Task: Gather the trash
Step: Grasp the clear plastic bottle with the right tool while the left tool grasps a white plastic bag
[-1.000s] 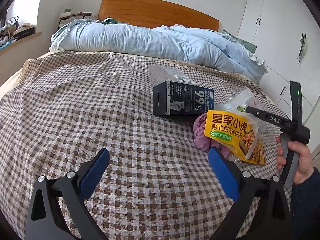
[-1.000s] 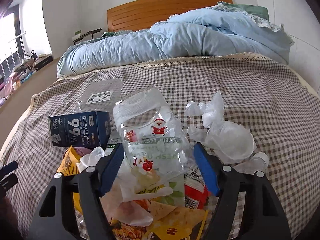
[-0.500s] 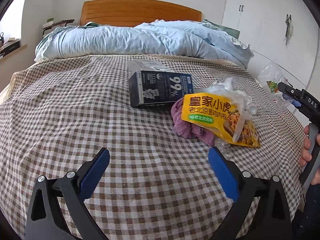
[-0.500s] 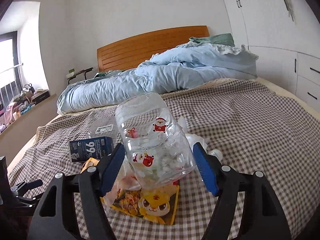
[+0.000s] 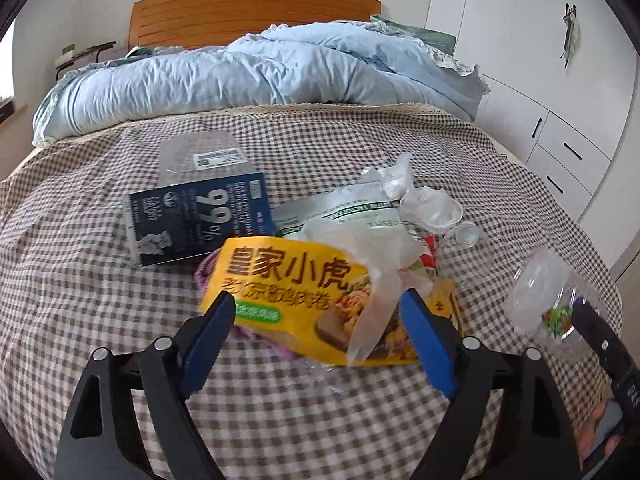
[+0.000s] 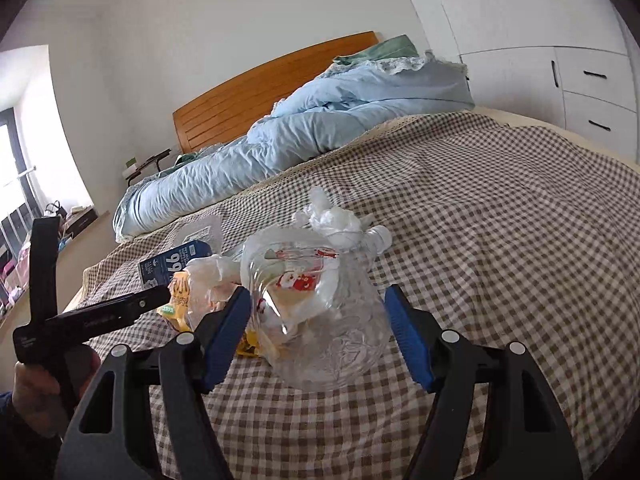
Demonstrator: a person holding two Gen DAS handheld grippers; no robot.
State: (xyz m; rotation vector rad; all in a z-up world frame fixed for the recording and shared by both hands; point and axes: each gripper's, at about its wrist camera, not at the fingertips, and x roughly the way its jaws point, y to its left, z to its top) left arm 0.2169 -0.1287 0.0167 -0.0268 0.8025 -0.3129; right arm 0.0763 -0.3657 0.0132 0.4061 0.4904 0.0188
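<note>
A bed covered by a brown-and-white checked cotton sheet [image 5: 100, 280] fills both views. Behind the trash heap, a rumpled pale-blue quilt [image 5: 240, 76] lies bunched against the slatted orange-wood headboard [image 5: 240, 12]; white wardrobe doors and drawers [image 5: 560, 152] stand past the bed's far side, and a window ledge shows beyond the opposite edge.

The heap centres on a yellow printed snack bag [image 5: 296, 292]. Just behind it lies a dark-blue cardboard carton marked 99% [image 5: 200, 216], with a clear plastic tray [image 5: 200, 156] behind that. Crumpled white plastic wrappers [image 5: 424, 200] sit beside the bag, and a mauve cloth [image 5: 208, 276] peeks from under it.

The left gripper [image 5: 316, 340], jaws just narrowing but not yet pressing, straddles the yellow bag's near edge. The right gripper [image 6: 316, 332] clasps a clear crinkled plastic jar with Santa stickers [image 6: 320, 320], held above the sheet beside the heap.
</note>
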